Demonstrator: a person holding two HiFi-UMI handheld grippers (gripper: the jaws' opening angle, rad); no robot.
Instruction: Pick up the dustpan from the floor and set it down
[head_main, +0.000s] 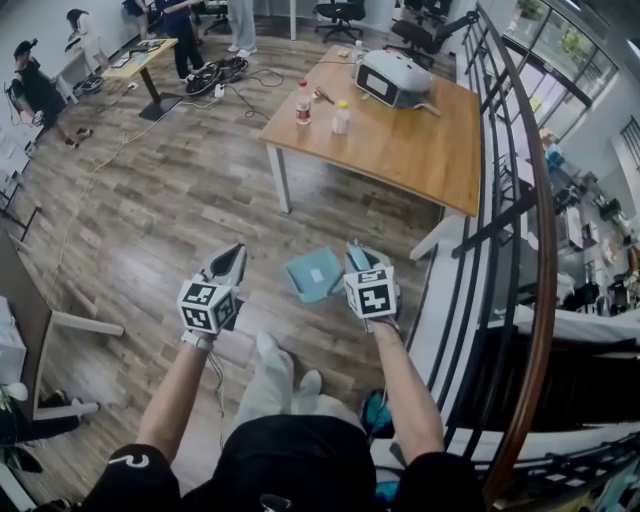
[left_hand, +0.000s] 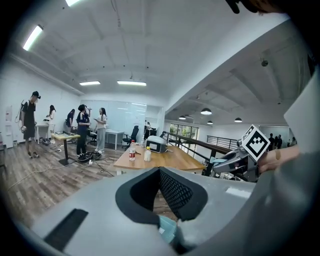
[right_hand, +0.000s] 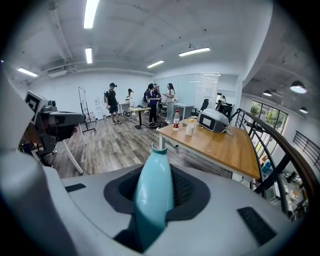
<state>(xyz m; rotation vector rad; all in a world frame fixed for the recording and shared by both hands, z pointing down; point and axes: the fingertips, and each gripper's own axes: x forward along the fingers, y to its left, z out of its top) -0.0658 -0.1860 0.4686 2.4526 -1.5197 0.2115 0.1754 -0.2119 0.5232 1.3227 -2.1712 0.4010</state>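
In the head view the teal dustpan (head_main: 313, 273) hangs over the wood floor between my two grippers. My right gripper (head_main: 356, 256) is shut on its handle (right_hand: 152, 195), which runs up between the jaws in the right gripper view. The pan part points left, toward my left gripper (head_main: 230, 262). That one sits a little apart from the pan, its jaws together and nothing in them. In the left gripper view a sliver of the teal pan (left_hand: 167, 227) shows below the jaws. I cannot tell whether the pan touches the floor.
A wooden table (head_main: 400, 150) stands ahead with two bottles (head_main: 303, 103) and a white device (head_main: 393, 78). A dark railing (head_main: 525, 250) runs along the right. Several people stand at a desk (head_main: 140, 55) far left. My shoes (head_main: 272, 365) are just below the grippers.
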